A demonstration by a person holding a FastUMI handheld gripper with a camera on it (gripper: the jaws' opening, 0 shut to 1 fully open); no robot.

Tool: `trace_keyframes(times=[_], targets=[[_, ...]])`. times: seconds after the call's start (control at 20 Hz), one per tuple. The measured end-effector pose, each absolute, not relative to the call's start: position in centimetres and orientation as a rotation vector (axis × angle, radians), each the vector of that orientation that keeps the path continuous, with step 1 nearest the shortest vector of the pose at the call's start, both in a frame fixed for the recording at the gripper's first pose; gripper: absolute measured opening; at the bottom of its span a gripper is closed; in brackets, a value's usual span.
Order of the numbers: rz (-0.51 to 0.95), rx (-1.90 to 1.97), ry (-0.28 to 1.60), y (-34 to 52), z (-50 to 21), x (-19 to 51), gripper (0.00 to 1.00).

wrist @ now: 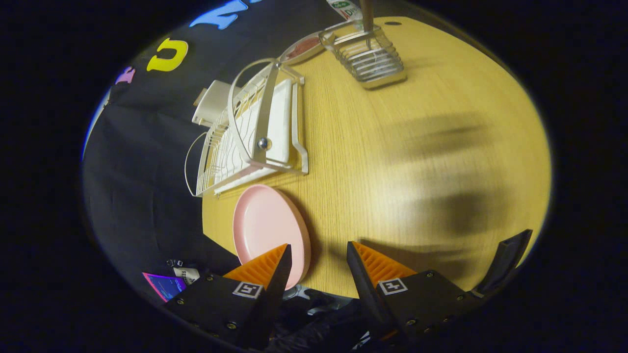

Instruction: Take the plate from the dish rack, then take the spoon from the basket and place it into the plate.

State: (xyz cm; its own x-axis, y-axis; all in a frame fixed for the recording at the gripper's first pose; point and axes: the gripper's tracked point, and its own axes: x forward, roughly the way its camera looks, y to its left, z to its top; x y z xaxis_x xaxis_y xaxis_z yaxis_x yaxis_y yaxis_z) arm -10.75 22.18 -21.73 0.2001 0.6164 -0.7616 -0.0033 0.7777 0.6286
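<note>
- We see the worktop (pixel 417 162), a pale wood-grain surface, spreading ahead of the fingers, with soft shadows across its near part.
- We see the rack (pixel 250 132), a white wire dish rack with a looped handle, standing on the worktop well beyond the fingers, against the black cloth wall; a white box (pixel 212 102) sits just behind it.
- We see the plate (pixel 267 230), pink and round, lying flat on the worktop just beside the rack's near end; its near rim passes behind the tip of one finger, so we cannot tell whether they touch.
- We see the hand-held gripper (pixel 319 257) with its fingers set wide apart, nothing between them but bare worktop.
- We see the basket (pixel 368 56), a clear slatted holder, standing at the far side of the worktop, well apart from the plate.
- We see the spoon (pixel 367 19) upright in the basket, its handle rising above the rim.
- We see a reddish dish (pixel 304 48) just beside the basket, toward the rack.
</note>
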Motion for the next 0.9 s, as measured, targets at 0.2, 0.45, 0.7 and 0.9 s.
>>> trace_keyframes(times=[0.2, 0.45, 0.7, 0.9], targets=[[0.339, 0.581, 1.067, 19.1, -17.7, -4.0, 0.71], [0.163, 0.542, 0.805, 14.7, -14.4, 3.9, 0.71], [0.009, 0.557, 0.698, 11.6, -13.7, 9.5, 0.64], [-0.062, 0.58, 0.692, 10.7, -15.4, 12.7, 0.64]])
